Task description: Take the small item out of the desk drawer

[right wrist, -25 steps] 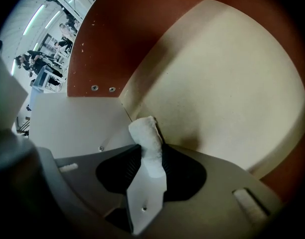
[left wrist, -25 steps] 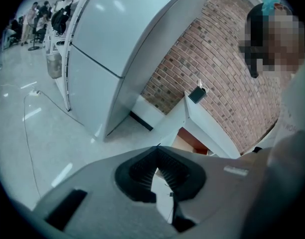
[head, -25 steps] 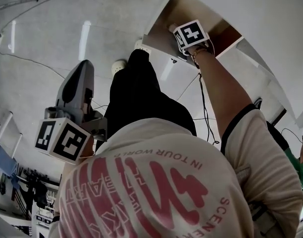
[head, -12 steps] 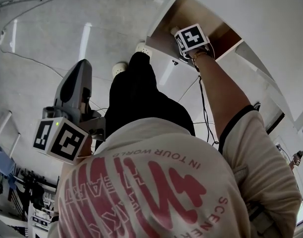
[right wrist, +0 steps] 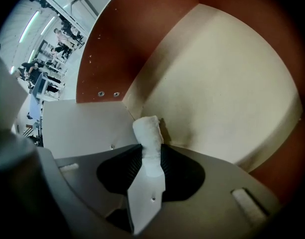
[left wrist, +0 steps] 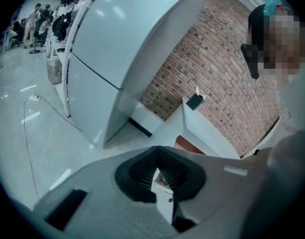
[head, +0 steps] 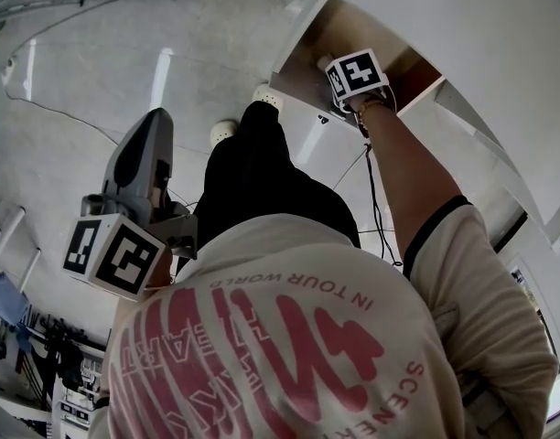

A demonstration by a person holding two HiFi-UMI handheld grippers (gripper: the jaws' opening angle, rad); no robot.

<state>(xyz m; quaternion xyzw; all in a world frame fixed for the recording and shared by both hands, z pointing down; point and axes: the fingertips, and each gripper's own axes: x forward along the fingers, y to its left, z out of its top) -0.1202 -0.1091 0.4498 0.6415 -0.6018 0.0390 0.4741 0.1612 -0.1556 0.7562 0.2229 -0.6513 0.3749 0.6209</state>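
Note:
The desk drawer [head: 303, 39] stands pulled out, with a pale bottom [right wrist: 217, 83] and a white front panel [right wrist: 82, 128]. My right gripper [head: 346, 79] points steeply down into it. A small white fuzzy roll [right wrist: 147, 131] stands upright between its pads [right wrist: 135, 158], near the drawer's front corner. The jaws have just been closing and my right gripper [right wrist: 151, 151] is shut on the roll. My left gripper [head: 152, 126] hangs out over the floor at the left, away from the drawer. Its tips [left wrist: 157, 156] meet with nothing between them.
A white desk top [head: 463, 26] overhangs the drawer. The person's dark trouser leg [head: 253, 181] and white shoes [head: 223, 133] stand below the drawer front. A cable [head: 376, 199] runs across the floor. A white cabinet [left wrist: 122, 49] and brick wall [left wrist: 217, 59] lie ahead of the left gripper.
The right gripper's marker cube has stayed in the drawer, barely shifting in the picture. The left gripper has kept its place.

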